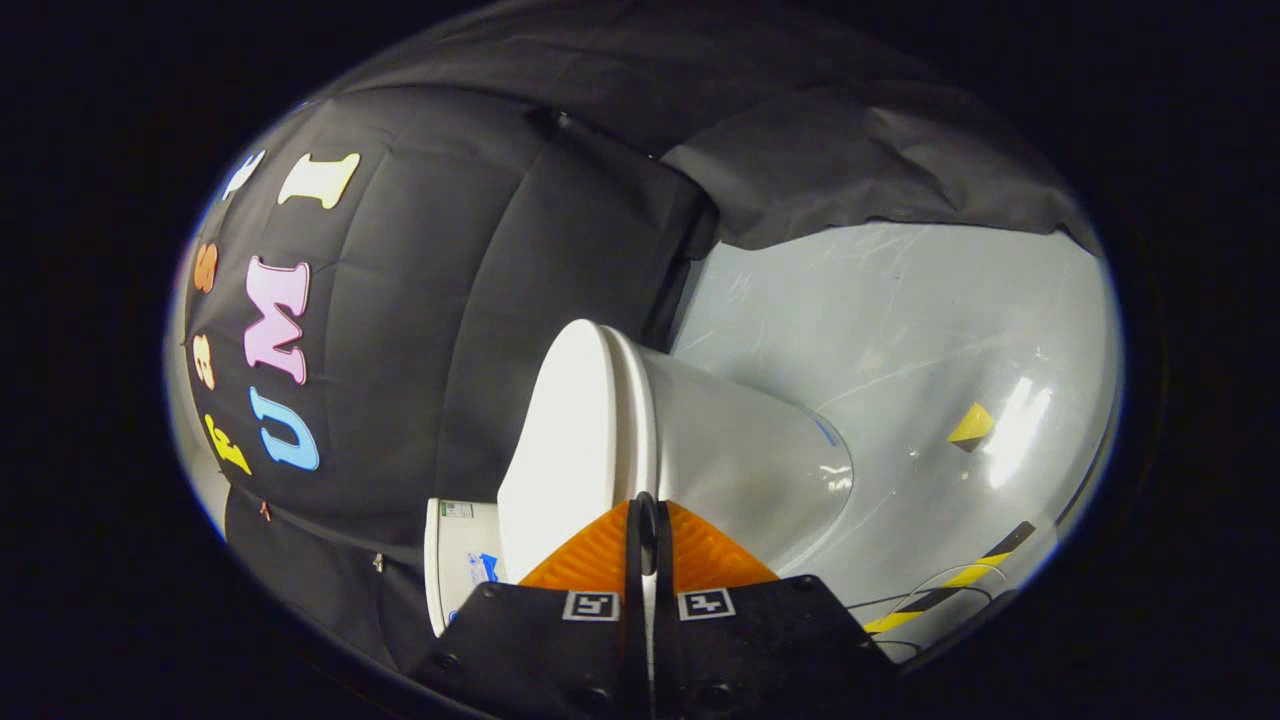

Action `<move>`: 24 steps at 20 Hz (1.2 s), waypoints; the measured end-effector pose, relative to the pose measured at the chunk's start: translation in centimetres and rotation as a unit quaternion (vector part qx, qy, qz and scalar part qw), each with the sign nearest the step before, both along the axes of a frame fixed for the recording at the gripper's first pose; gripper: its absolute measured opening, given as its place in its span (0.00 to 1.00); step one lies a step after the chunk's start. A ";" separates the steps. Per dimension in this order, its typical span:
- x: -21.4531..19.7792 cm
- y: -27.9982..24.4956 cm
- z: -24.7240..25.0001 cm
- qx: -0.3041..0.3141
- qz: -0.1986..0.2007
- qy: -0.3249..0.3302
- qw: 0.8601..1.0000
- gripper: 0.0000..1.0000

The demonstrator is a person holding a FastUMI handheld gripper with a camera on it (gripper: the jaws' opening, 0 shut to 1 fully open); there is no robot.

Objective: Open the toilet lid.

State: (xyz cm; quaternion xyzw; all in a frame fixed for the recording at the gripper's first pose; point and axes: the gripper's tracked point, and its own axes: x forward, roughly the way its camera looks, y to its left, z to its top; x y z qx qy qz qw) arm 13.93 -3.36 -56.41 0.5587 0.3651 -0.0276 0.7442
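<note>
The white toilet appears turned on its side in this tilted view. Its lid (570, 430) lies flat against the seat rim, with the bowl (750, 460) beyond that rim on the floor side. My gripper (646, 503) is shut, its two fingers pressed almost together with a thin dark slit between them. The tips sit right at the seam where the lid's edge meets the seat. I cannot tell whether they touch the rim. Nothing thick is held between the fingers.
The white tank (458, 570) stands behind the lid against the black cloth wall (450, 300). The glossy grey floor (900, 330) carries a small yellow-black marker (971, 425), a striped tape strip (950, 590) and thin cables near it.
</note>
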 end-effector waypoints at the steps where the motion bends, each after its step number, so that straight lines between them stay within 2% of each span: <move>1: 0.2 0.0 0.6 -0.001 -0.006 0.000 1.000 0.06; 6: 0.3 0.3 3.8 -0.026 -0.004 -0.010 1.000 0.05; 12: 1.3 1.3 7.9 -0.112 0.011 -0.019 0.993 0.05; 18: 1.9 2.9 14.3 -0.114 0.015 -0.062 0.991 0.05; 24: 2.6 6.5 20.7 -0.168 0.033 -0.096 0.981 0.05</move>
